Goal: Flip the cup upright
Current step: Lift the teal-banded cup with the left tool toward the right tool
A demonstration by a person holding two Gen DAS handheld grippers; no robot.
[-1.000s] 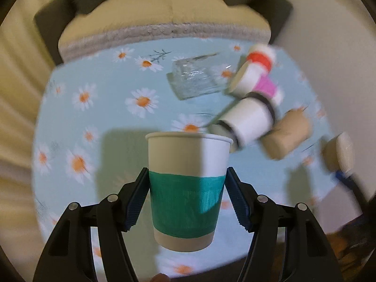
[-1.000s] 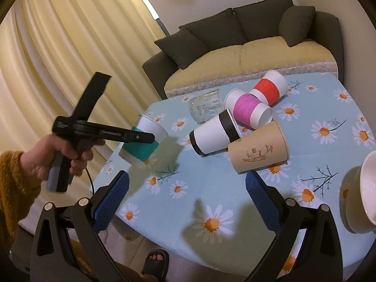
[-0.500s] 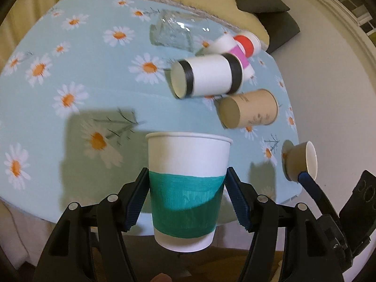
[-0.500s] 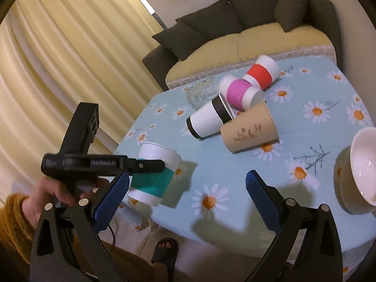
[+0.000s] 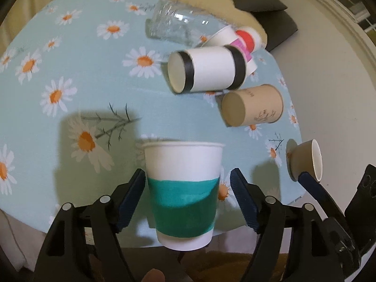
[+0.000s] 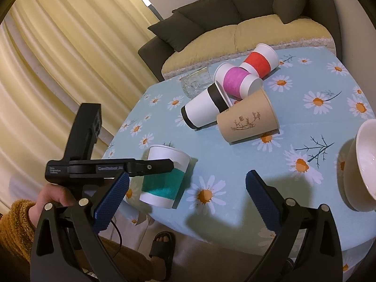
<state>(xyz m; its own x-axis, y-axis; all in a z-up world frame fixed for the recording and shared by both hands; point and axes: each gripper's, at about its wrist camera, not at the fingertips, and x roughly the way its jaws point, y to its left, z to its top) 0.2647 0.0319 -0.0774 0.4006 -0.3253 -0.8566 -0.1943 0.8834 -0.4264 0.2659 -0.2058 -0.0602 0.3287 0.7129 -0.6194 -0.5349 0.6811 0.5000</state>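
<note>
A white paper cup with a teal band (image 5: pixel 183 192) stands upright near the table's front edge, also in the right wrist view (image 6: pixel 164 178). My left gripper (image 5: pixel 188 199) is open around it; there is a gap between each blue pad and the cup wall. Its body shows in the right wrist view (image 6: pixel 110 166), held by a hand. My right gripper (image 6: pixel 185 199) is open and empty above the table's near edge. Several cups lie on their sides: black-banded (image 6: pixel 204 108), brown (image 6: pixel 249 119), pink (image 6: pixel 237 81), red (image 6: pixel 258 62).
A clear glass (image 6: pixel 196 81) lies on its side behind the cups. A cream bowl (image 6: pixel 364 162) stands at the table's right edge. The round table has a daisy-print cloth (image 6: pixel 305 108). A sofa (image 6: pixel 246 30) stands behind and curtains hang at left.
The left gripper brought the teal cup down near the table's front edge, and its jaws have opened off the cup. The right gripper drifted slightly closer.
</note>
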